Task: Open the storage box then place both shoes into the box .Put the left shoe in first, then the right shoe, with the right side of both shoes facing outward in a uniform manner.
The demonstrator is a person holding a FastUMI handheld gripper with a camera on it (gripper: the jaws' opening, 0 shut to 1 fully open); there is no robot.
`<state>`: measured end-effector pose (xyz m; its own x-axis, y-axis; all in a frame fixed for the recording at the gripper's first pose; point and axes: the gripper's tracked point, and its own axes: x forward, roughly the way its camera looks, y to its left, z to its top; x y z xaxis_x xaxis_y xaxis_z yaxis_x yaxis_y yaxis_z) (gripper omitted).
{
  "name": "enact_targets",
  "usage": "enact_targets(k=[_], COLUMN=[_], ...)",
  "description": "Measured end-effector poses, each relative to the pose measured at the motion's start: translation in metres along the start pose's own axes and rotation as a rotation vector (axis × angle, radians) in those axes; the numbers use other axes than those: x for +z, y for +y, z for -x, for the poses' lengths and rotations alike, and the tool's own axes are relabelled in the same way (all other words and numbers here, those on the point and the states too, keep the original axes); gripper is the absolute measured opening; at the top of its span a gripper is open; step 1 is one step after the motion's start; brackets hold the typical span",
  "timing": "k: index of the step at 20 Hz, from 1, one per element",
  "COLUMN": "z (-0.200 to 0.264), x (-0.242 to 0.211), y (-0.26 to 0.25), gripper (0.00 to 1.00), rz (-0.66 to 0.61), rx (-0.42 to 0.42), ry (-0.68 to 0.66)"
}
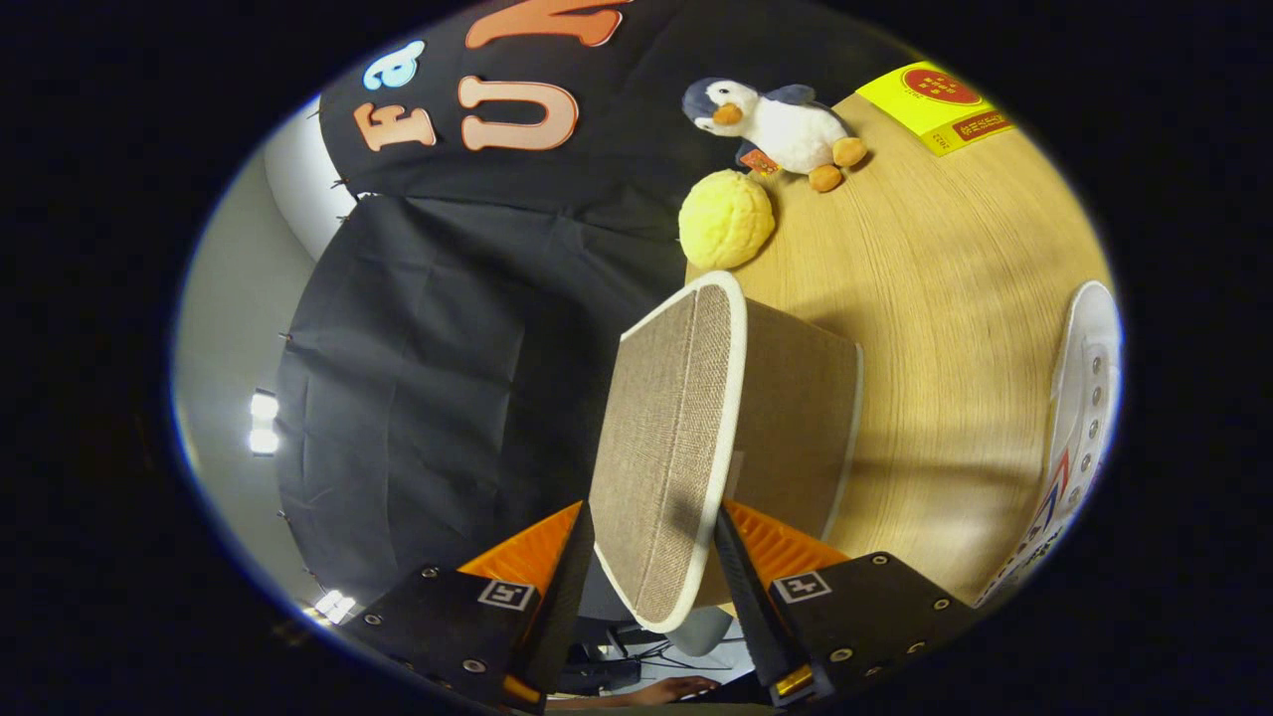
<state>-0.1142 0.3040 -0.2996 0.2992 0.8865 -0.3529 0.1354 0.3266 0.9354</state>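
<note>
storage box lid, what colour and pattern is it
The storage box lid is beige-brown woven fabric with a white trim, seen best in the gripper view, between the gripper's fingers.

Pretty bright and sharp mid-view, heavy fisheye bending toward the rim; soft shadows fall across the pale wooden worktop, ceiling lamps glare white.

On the wooden table we note a plush penguin lying on its side, with a yellow bumpy ball just beside it at the table's edge. Well apart from both, a yellow packet with a red round mark lies flat. Behind hangs black cloth.
</note>
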Motion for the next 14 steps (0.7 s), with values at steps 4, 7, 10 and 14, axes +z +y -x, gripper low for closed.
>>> enact_targets(k=[4,7,10,14], z=[-0.009,-0.021,-0.029,-0.028], x=[0.000,0.002,0.003,0.007], y=[-0.004,-0.011,-0.029,-0.018], gripper=[0.55,0.39,0.12,0.01], rz=[-0.005,-0.013,-0.036,-0.106], rx=[-0.018,-0.046,-0.122,-0.109], ry=[-0.008,-0.008,-0.015,-0.041])
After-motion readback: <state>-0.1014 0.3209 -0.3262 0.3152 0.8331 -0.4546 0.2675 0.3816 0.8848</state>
